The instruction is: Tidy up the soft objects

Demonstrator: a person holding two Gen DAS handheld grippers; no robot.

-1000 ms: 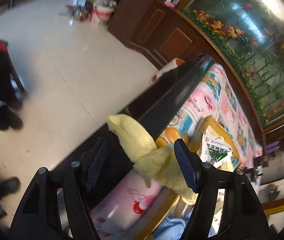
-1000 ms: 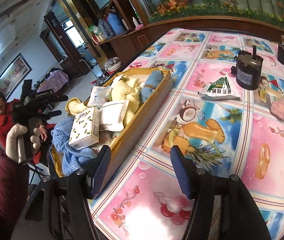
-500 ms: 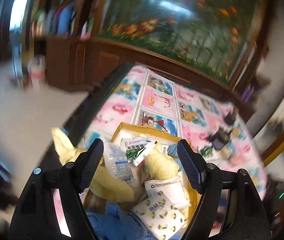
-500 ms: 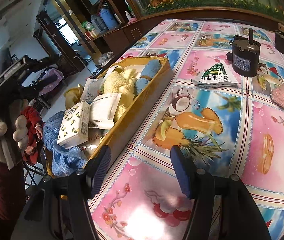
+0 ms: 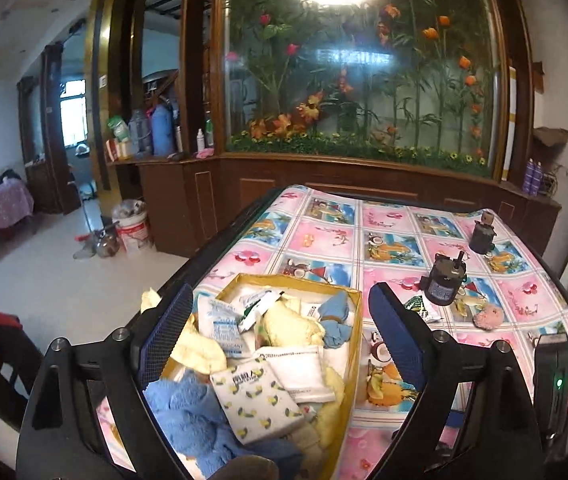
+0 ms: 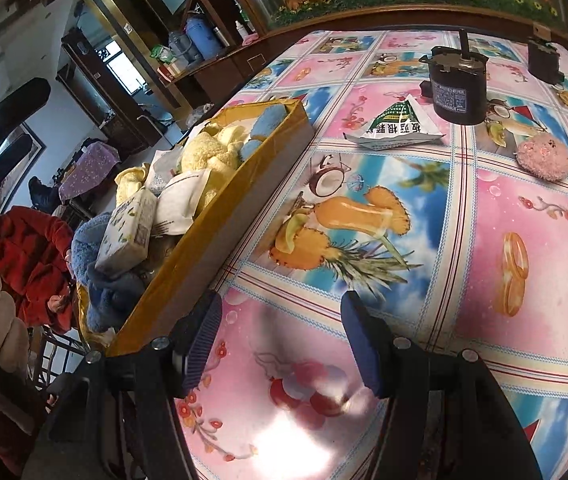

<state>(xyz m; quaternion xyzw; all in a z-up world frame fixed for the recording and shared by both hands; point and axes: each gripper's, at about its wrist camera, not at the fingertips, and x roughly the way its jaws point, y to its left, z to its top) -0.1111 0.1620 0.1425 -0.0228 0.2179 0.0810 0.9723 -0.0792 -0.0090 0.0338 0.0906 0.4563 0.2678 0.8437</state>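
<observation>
Two hand-held grippers gape empty; the left hand-held gripper has just been opening. Below it, fluffy yellow and blue cloths fill a rectangular cardboard box. Beyond the right hand-held gripper, a fuzzy pink puff lies on the glossy table.

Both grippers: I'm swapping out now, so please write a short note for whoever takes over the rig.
Left gripper: open, empty, over the box; its fingers have just been opening.
Right gripper: open, empty, above bare tablecloth beside the box.
Yellow box: heaped with yellow cloths, blue towel, blue sock, tissue pack, white packets.
Done: most soft things are in the box.
Left: pink puff and green-white sachet lie on the table beside the black motor.
</observation>
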